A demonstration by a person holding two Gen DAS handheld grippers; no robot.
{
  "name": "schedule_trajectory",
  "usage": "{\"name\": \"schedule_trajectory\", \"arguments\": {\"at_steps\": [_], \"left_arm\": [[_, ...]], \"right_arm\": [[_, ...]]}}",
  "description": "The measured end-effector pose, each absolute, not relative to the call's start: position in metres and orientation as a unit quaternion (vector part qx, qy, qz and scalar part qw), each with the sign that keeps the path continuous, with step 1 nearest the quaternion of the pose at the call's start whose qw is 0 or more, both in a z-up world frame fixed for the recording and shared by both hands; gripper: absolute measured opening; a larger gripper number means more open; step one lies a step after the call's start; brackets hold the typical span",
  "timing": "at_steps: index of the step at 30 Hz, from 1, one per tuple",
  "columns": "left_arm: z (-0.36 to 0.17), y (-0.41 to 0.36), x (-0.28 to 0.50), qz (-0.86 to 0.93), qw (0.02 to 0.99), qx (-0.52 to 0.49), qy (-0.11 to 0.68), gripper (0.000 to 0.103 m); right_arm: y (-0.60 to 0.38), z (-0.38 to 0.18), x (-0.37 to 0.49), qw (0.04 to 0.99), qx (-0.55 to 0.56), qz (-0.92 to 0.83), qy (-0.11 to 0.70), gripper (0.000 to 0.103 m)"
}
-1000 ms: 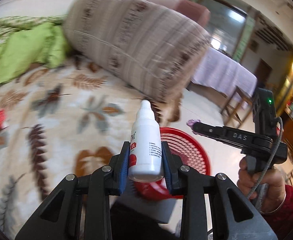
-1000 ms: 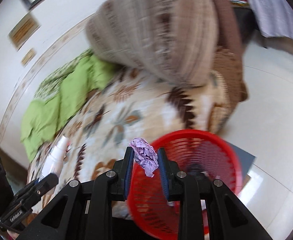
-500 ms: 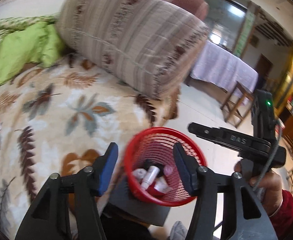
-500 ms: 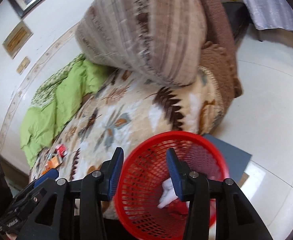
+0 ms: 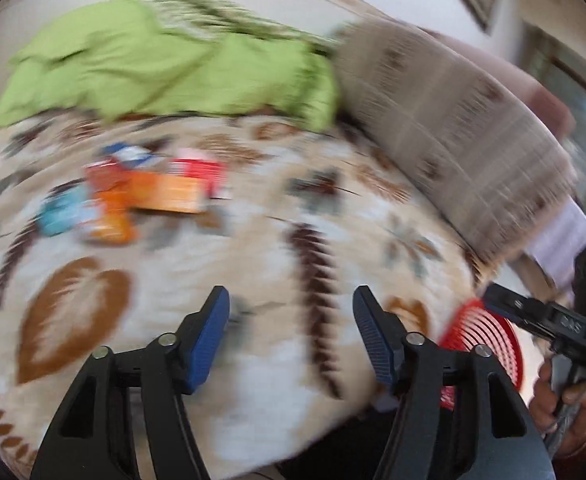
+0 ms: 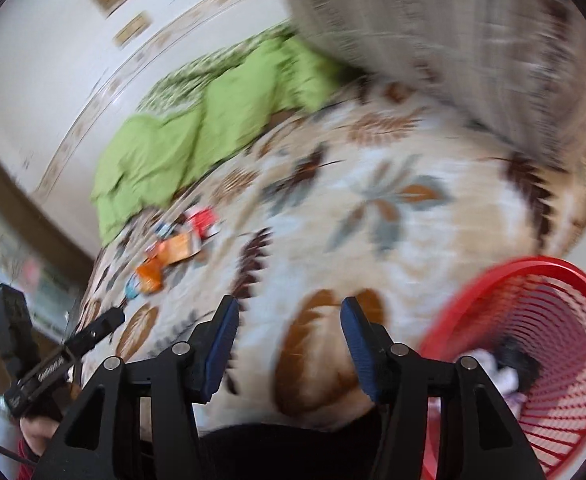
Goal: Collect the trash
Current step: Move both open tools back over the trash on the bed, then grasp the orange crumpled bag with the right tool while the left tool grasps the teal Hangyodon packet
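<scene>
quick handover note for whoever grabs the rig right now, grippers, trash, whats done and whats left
Left gripper: open, empty, over the leaf-print blanket.
Right gripper: open, empty, beside the red basket.
Done: some trash already lies in the basket, at the bed's edge.
Left: a blurred pile of wrappers, orange, red and blue, lies on the blanket near the green quilt. Both grippers point toward it; pick the pieces up and drop them in the basket.

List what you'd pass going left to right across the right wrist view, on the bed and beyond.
Left tool → pile of wrappers → grey-and-orange flower print → red mesh basket
</scene>
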State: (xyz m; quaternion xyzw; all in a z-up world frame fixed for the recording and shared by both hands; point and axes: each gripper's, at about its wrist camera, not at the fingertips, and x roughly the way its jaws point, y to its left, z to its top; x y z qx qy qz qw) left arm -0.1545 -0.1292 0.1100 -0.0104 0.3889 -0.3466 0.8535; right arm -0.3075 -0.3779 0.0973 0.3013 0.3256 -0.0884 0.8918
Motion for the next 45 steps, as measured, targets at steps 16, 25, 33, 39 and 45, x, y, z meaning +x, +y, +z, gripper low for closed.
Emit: {"name": "schedule_trajectory", "arguments": {"at_steps": [16,25,33,39,45], "left_arm": [[0.04,0.042,-0.031,-0.134,0.883,-0.092,0.44,0.074],[0.054,0.053,-0.014,-0.12,0.915,0.012,0.386,0.074],[0.058,0.037,0.022,-0.167,0.913,-0.003,0.373,0.074],[0.057,0.006,0.062,-0.184,0.906,-0.003,0.381,0.074],[0.044,-0.011,0.099,-0.19,0.896,-0.026,0.401,0.074]], "right_arm": [[-0.205,0.077,-0.091,0.897,0.159,0.054,0.409,0.064],[-0.172,0.029,0.008,0.89,0.149,0.029,0.431,0.065],[-0.18,0.033,0.005,0.893,0.167,0.051,0.416,0.027],[-0.206,0.038,-0.019,0.894,0.188,0.038,0.404,0.013],[-0.223,0.036,-0.027,0.886,0.212,0.046,0.409,0.013]]}}
